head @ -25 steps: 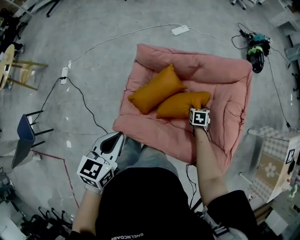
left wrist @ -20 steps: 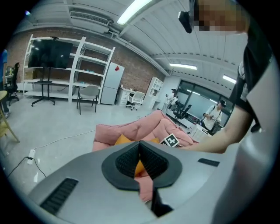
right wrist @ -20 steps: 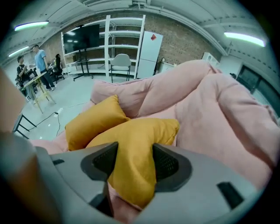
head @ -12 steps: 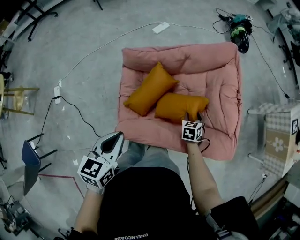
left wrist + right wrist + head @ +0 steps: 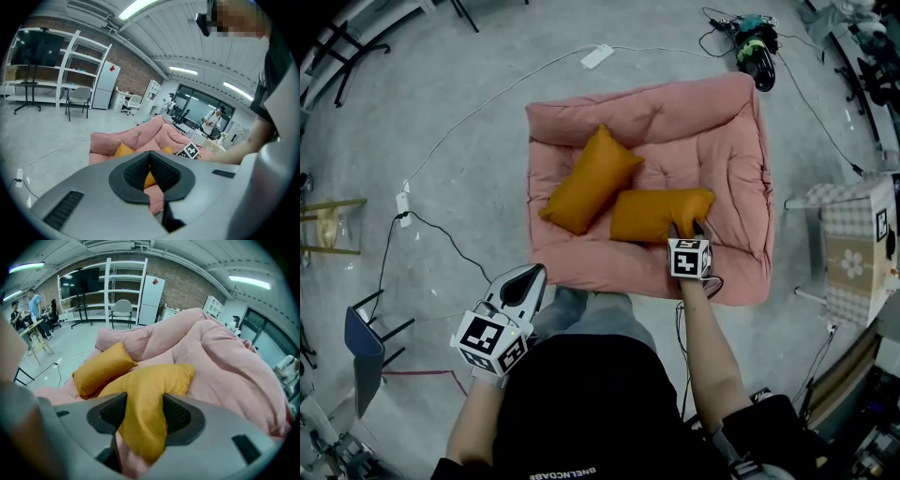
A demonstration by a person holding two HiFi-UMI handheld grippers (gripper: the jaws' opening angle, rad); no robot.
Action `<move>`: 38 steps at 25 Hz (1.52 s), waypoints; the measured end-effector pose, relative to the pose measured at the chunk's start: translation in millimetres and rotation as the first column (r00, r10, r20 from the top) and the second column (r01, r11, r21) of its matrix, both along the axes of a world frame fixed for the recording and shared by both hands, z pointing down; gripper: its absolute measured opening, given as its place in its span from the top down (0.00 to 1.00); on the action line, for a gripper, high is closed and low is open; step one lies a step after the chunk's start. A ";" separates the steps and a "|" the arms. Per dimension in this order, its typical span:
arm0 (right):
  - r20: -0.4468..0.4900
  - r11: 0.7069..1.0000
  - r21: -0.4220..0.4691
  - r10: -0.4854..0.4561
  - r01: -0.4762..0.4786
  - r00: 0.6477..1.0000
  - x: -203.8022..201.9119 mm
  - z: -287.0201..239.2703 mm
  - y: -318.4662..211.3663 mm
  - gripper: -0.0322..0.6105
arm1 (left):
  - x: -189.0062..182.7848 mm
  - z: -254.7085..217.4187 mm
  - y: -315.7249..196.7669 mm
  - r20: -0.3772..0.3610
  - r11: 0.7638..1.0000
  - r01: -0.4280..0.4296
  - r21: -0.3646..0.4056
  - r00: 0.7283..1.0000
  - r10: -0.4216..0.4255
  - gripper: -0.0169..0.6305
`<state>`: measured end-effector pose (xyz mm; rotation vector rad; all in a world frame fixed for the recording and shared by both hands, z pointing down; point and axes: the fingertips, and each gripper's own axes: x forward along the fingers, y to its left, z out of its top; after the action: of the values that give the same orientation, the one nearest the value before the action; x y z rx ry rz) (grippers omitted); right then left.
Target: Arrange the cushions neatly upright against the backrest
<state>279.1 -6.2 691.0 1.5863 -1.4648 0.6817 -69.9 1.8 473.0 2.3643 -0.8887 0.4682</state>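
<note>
A pink floor sofa [image 5: 727,159] lies on the grey floor, its padded backrest [image 5: 675,101] along the far side. Two orange cushions lie flat on its seat. The left cushion [image 5: 589,180] lies aslant and untouched. My right gripper [image 5: 686,229] is shut on the near right end of the right cushion [image 5: 656,213]. In the right gripper view the pads [image 5: 177,414] squeeze that cushion [image 5: 149,394], with the other cushion [image 5: 102,366] behind it. My left gripper [image 5: 528,277] hangs shut and empty off the sofa's near left corner, pointing at the sofa [image 5: 154,136].
A white power strip [image 5: 596,56] and its cable lie on the floor beyond the sofa. A green and black device [image 5: 753,42] sits at the far right. A table with a checked cloth [image 5: 851,258] stands right of the sofa, a blue chair [image 5: 364,339] at the left.
My right gripper has drawn the cushion's end toward the sofa's near edge and a little up. The left gripper has stayed in place. The head view has shifted, so the sofa sits higher in frame.
</note>
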 end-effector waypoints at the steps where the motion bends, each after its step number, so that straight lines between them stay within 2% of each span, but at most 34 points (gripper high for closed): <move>1: -0.008 1.000 0.018 0.003 -0.003 1.000 -2.3 2.4 -2.6 0.57 | -0.8 1.9 1.1 0.002 1.000 -0.006 -0.005 1.000 0.006 0.95; 3: -0.010 0.999 0.039 0.027 -0.026 1.000 -6.0 8.3 -7.2 0.57 | -4.0 6.3 3.3 0.005 1.000 -0.012 -0.014 1.000 0.012 0.95; 6: 0.004 0.998 0.018 0.060 -0.060 0.998 -11.2 20.7 -8.8 0.57 | -11.2 12.0 3.6 0.005 1.000 -0.010 -0.026 1.000 0.010 0.95; 10: -0.035 0.997 0.017 0.070 -0.070 0.997 -7.6 28.7 -3.5 0.55 | -20.9 16.7 1.8 0.001 0.999 -0.010 -0.037 1.000 0.010 0.95; 13: -0.027 0.997 0.047 0.064 -0.062 0.998 -4.6 19.9 -4.1 0.47 | -26.7 18.1 0.2 -0.015 0.999 -0.009 -0.040 1.000 0.008 0.95; 16: -0.003 0.998 0.035 0.052 -0.052 0.999 -8.5 10.8 -5.2 0.40 | -30.0 22.8 -3.4 -0.024 0.999 -0.023 -0.041 0.999 0.022 0.95; 22: -0.006 1.000 -0.024 0.012 -0.012 1.000 -22.2 -22.6 -10.5 0.40 | -30.4 26.2 -15.3 -0.065 0.997 -0.064 -0.040 0.996 0.061 0.95; 25: 0.012 1.000 0.008 -0.005 0.004 1.000 -28.6 -47.5 -22.6 0.40 | -28.3 24.4 -19.4 -0.098 0.996 -0.084 -0.042 0.992 0.079 0.95; 29: 0.054 0.993 0.048 -0.109 0.106 0.993 -50.7 -78.5 -55.2 0.40 | -25.6 22.4 -20.8 -0.107 0.994 -0.102 -0.039 0.990 0.098 0.95; 32: 0.085 0.974 0.066 -0.222 0.217 0.971 -72.2 -85.6 -93.9 0.37 | -25.9 25.4 -22.3 -0.093 0.996 -0.081 -0.041 0.993 0.077 0.95; 35: 0.131 0.946 0.073 -0.322 0.315 0.937 -94.3 -80.9 -137.2 0.34 | -27.9 32.2 -23.8 -0.081 0.998 -0.029 -0.061 0.996 0.024 0.95; 38: 0.175 0.912 0.050 -0.410 0.408 0.895 -113.9 -64.9 -174.0 0.32 | -34.2 39.5 -24.2 -0.060 0.994 0.063 -0.089 0.996 -0.068 0.95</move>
<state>165.1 -180.1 626.1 1.1865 -1.8703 0.5793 -104.1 -22.4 512.5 2.2508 -0.8959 0.3965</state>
